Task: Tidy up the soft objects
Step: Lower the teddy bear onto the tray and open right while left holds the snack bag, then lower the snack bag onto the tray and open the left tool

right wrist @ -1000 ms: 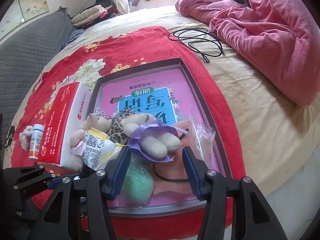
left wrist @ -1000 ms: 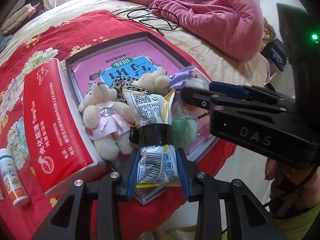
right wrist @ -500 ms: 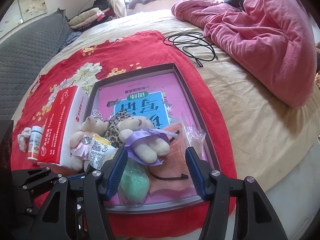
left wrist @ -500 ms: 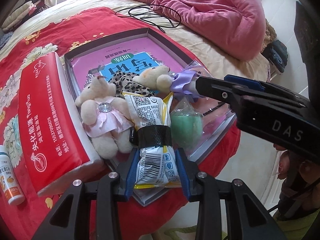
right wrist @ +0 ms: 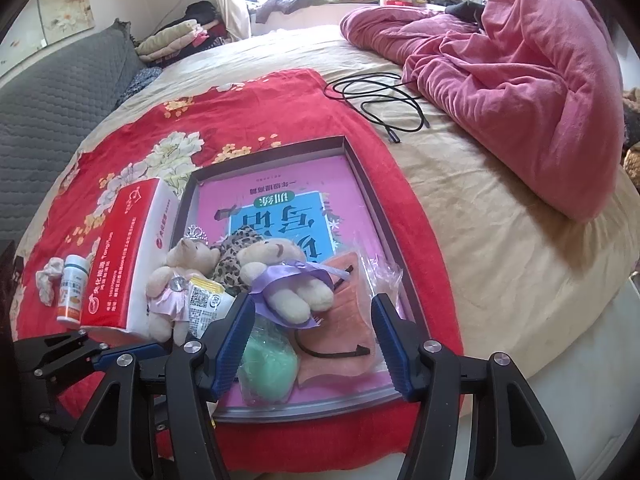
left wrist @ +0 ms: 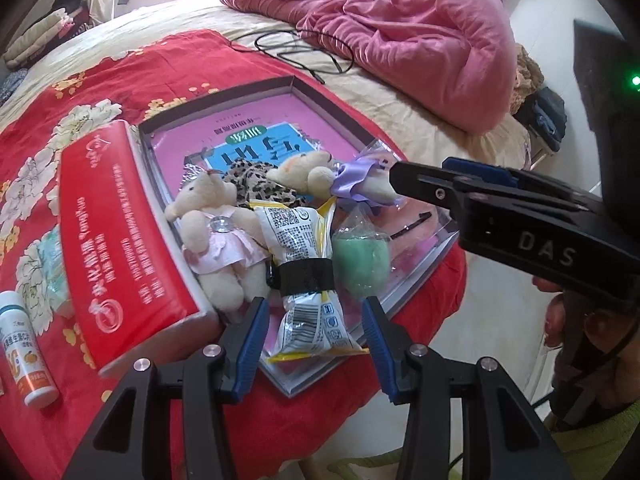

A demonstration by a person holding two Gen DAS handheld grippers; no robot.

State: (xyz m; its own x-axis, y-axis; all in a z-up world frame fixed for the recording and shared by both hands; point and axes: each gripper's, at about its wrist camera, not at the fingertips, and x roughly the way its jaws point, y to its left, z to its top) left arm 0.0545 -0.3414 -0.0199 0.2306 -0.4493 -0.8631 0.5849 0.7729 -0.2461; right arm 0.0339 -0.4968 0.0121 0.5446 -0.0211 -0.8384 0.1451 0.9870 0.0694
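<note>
**Left jaws let go of the snack packet in the tray**

A second ago the left gripper (left wrist: 314, 320) pinched the banded snack packet (left wrist: 306, 280); now its jaws are opening, the blue pads stand clear on either side, and the packet lies between them on the tray (left wrist: 416, 276). The right gripper (right wrist: 312, 336) has spread a little wider than before and is open, holding nothing; the purple-ribboned bear (right wrist: 288, 280) lies just ahead of it, between the fingertips' line.

Just left of the left gripper's fingers lies the pink-dressed bear (left wrist: 218, 240), pressed against the red tissue box (left wrist: 112, 232); just right of the packet sits the green sponge (left wrist: 360, 260) in a clear bag. Ahead of the packet lies the leopard-print toy (left wrist: 256, 180). Seen from the left wrist, the right gripper's black body reaches in from the right and hides the tray's far right side. An orange pouch (right wrist: 344, 320) lies between the right gripper's fingers. A white bottle (left wrist: 26, 352) rests far left on the red blanket (left wrist: 120, 68).
</note>
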